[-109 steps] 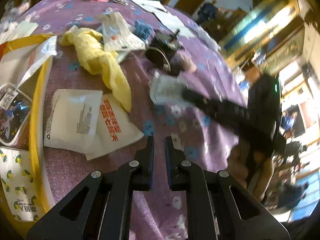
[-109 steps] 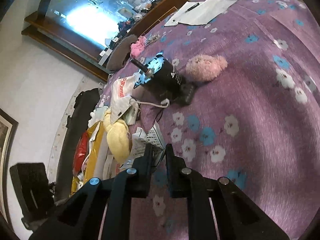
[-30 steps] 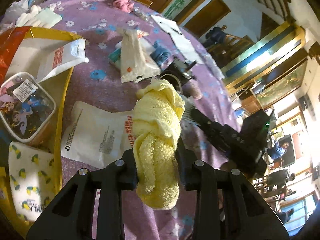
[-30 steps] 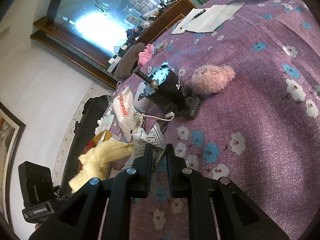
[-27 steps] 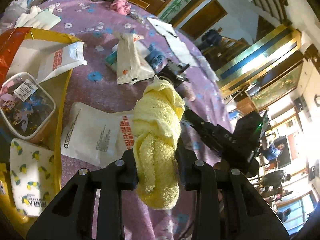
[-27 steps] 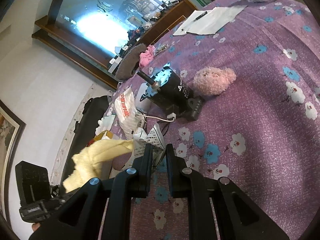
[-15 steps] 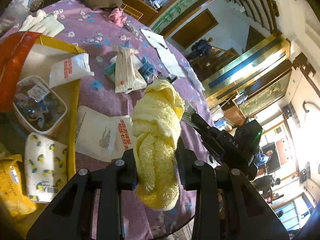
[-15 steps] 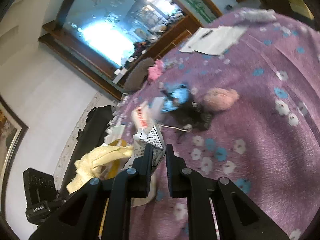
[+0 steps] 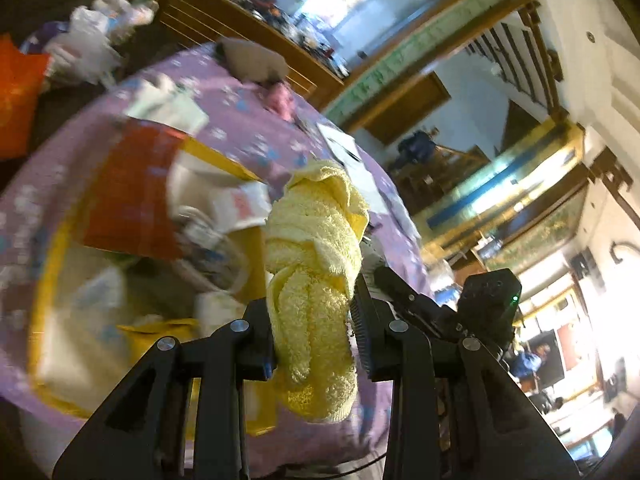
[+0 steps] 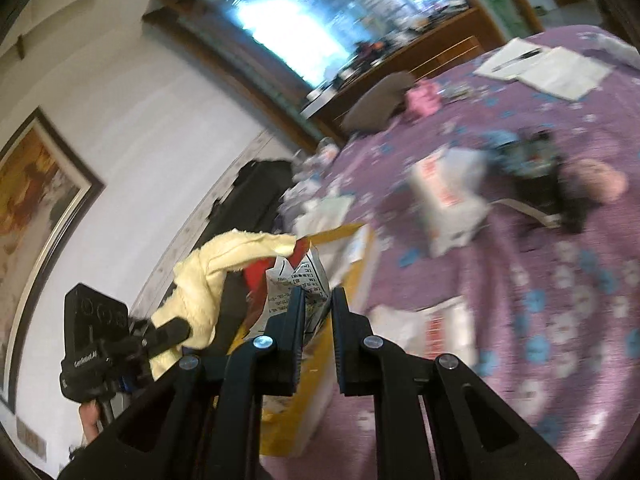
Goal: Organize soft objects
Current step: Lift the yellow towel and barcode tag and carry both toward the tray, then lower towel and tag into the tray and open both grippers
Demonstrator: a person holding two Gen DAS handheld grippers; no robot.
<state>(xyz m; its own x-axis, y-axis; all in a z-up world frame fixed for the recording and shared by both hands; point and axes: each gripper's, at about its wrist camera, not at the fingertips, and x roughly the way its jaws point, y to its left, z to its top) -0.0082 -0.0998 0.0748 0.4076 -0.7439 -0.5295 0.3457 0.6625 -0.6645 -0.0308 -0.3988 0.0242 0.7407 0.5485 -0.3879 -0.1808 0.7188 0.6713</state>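
Left wrist view: left gripper (image 9: 314, 336) stays clamped on the yellow towel (image 9: 316, 264), now lifted higher above the yellow box (image 9: 54, 248); box contents motion-blurred. Right wrist view alone shows right gripper (image 10: 316, 304) pinching a printed white packet (image 10: 300, 280), now raised off the purple tablecloth (image 10: 560, 320).

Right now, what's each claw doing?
Left gripper clamped on yellow towel, off the table. Right gripper pinching printed packet. Nothing blocking.
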